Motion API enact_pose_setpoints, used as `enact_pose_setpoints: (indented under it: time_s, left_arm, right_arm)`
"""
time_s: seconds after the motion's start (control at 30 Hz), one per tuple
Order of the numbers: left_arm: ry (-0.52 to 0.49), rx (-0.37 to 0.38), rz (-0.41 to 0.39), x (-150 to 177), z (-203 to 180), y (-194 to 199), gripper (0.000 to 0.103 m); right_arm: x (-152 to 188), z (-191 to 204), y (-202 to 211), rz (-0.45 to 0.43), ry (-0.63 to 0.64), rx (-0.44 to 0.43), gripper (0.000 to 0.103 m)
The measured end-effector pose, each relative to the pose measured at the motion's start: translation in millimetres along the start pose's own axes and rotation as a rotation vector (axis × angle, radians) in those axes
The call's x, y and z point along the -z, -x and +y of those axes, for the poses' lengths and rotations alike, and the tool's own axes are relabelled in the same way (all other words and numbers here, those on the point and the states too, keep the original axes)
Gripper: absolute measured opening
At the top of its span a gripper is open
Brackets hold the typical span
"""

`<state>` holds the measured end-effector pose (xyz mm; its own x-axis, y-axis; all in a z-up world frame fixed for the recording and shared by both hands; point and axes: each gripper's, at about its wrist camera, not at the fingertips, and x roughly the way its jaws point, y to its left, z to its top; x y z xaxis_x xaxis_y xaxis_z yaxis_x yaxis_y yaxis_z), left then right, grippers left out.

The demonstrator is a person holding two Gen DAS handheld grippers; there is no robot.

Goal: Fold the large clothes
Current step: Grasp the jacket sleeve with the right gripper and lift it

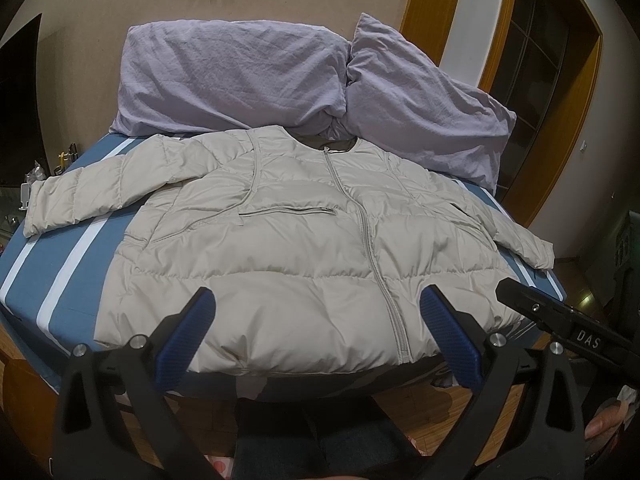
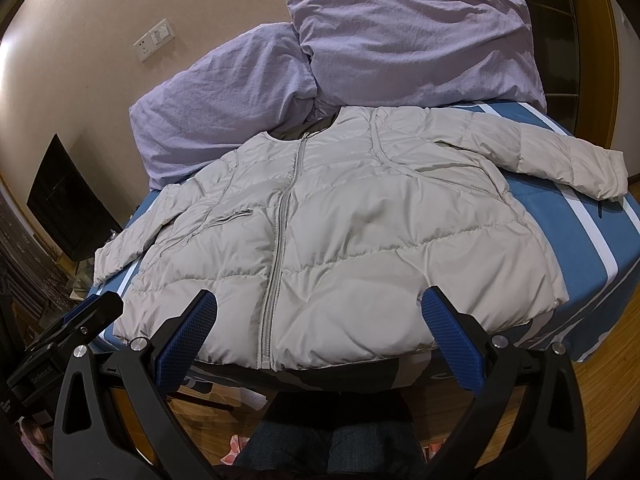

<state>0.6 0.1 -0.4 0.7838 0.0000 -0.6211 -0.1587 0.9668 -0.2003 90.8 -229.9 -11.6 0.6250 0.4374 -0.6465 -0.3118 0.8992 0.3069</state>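
Observation:
A pale beige puffer jacket [image 1: 288, 240] lies flat, zipped, front up on a blue bed with white stripes [image 1: 60, 280], both sleeves spread out. It also shows in the right wrist view [image 2: 360, 232]. My left gripper [image 1: 318, 304] is open and empty, hovering above the jacket's hem. My right gripper [image 2: 320, 304] is open and empty, also above the hem. The right gripper's tip shows at the right of the left wrist view [image 1: 520, 292]; the left gripper's tip shows at the left of the right wrist view [image 2: 96, 308].
Two lilac pillows [image 1: 232, 76] [image 1: 424, 100] lean on the wall behind the collar. A wooden door frame [image 1: 512, 20] stands at the right. A dark screen [image 2: 68, 208] and clutter sit left of the bed. Wooden floor [image 2: 600, 392] surrounds the bed.

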Motion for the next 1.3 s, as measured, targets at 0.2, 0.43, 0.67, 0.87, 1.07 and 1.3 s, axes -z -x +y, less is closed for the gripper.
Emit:
enact_pose_setpoints:
  time_s: [0.2, 0.43, 0.67, 0.87, 1.07, 1.3]
  left_arm:
    - [0.002, -0.002, 0.005, 0.2, 0.2, -1.2, 0.101]
    - [0.004, -0.015, 0.017, -3.9, 5.2, -17.8, 0.101]
    - [-0.003, -0.064, 0.033, -13.2, 16.6, -41.8, 0.101]
    - [-0.008, -0.118, 0.034, -34.3, 32.1, -72.8, 0.101]
    - [-0.010, -0.222, 0.054, -61.2, 50.6, -113.9, 0.101]
    - [0.003, -0.298, 0.114, -72.3, 71.7, -159.8, 0.101]
  right_arm:
    - [1.3, -4.4, -2.8, 0.001, -0.004, 0.005, 0.102]
    - [-6.9, -13.6, -11.8, 0.004, -0.017, 0.024, 0.102]
    - [-24.9, -40.0, -20.7, -0.010, -0.063, 0.088, 0.102]
    - [-51.3, -88.6, -33.8, -0.004, -0.152, 0.163, 0.102]
    - [-78.2, -165.1, -41.3, -0.007, -0.298, 0.304, 0.102]
    - [-102.5, -257.0, -37.1, -0.047, -0.467, 0.497, 0.102]
